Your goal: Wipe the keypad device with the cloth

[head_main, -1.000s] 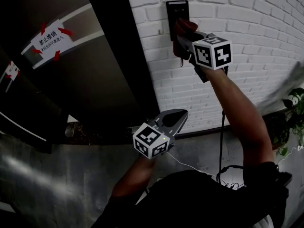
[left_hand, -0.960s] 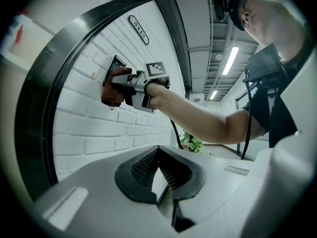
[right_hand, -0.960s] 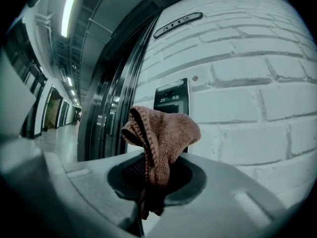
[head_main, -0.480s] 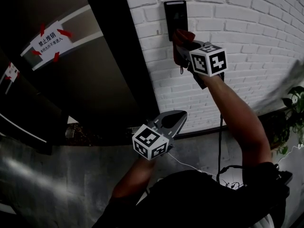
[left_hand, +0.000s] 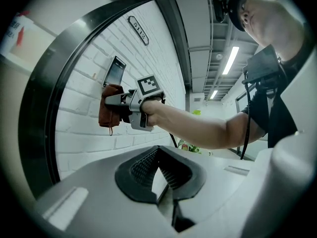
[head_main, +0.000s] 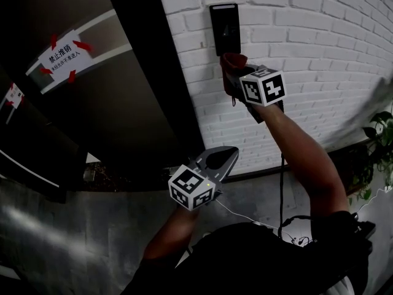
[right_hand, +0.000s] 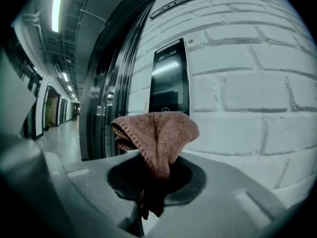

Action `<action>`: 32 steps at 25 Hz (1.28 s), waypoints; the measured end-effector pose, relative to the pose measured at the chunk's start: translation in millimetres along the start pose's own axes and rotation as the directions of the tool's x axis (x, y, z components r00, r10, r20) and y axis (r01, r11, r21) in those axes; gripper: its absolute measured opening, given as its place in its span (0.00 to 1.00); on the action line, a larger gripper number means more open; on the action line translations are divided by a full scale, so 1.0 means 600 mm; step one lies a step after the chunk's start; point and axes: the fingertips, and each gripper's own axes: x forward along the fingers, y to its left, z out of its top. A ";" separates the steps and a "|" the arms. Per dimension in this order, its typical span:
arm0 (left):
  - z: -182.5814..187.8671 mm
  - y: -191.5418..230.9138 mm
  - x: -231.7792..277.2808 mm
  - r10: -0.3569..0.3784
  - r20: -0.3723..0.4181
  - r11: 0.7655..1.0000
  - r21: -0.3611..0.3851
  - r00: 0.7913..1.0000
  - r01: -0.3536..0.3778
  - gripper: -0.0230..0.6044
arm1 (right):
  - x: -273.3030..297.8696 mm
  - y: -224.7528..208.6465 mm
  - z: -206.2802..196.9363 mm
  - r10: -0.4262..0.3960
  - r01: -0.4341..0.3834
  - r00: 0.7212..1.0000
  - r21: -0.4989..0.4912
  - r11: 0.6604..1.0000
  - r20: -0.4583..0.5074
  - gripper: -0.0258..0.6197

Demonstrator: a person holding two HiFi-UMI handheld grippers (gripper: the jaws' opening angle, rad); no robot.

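Observation:
The keypad device (head_main: 225,29) is a black panel fixed high on the white brick wall (head_main: 319,35). My right gripper (head_main: 234,74) is shut on a reddish-brown cloth (head_main: 231,63) and holds it just below the panel, against or very near the bricks. The right gripper view shows the cloth (right_hand: 157,133) bunched upward from the shut jaws, with the keypad device (right_hand: 169,78) behind and above it. My left gripper (head_main: 225,156) hangs low near waist height, shut on nothing. From the left gripper view (left_hand: 161,182) the cloth (left_hand: 108,108) sits under the keypad device (left_hand: 114,72).
A dark metal door frame (head_main: 147,72) runs beside the keypad, and a white notice with red arrows (head_main: 61,55) is on the dark door. A black cable (head_main: 283,183) hangs from the right arm. A potted plant (head_main: 381,143) stands at the far right by the wall.
My right gripper has slid down the wall with the cloth, from covering the keypad's lower part to just beneath it. The left gripper has barely moved.

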 end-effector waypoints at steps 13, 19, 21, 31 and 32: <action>0.001 0.002 -0.008 0.011 0.000 1.000 0.005 1.000 -0.011 0.06 | -0.044 0.049 0.002 0.072 -0.071 0.997 -0.026 0.997 0.031 0.11; -0.002 0.002 -0.010 0.017 -0.001 1.000 0.005 1.000 -0.017 0.06 | -0.095 0.043 0.168 0.043 -0.017 0.979 -0.129 0.992 0.200 0.11; -0.004 0.003 -0.013 0.021 0.000 1.000 0.004 1.000 -0.021 0.06 | -0.107 0.041 0.217 0.043 -0.009 0.970 -0.142 0.990 0.239 0.11; -0.003 0.001 -0.018 0.035 0.010 0.999 0.004 0.999 -0.035 0.06 | -0.104 0.015 0.367 0.005 0.051 0.943 -0.158 0.986 0.332 0.11; -0.004 -0.001 -0.020 0.035 0.009 0.999 0.002 0.999 -0.035 0.06 | -0.100 0.011 0.370 -0.004 0.061 0.944 -0.162 0.985 0.329 0.11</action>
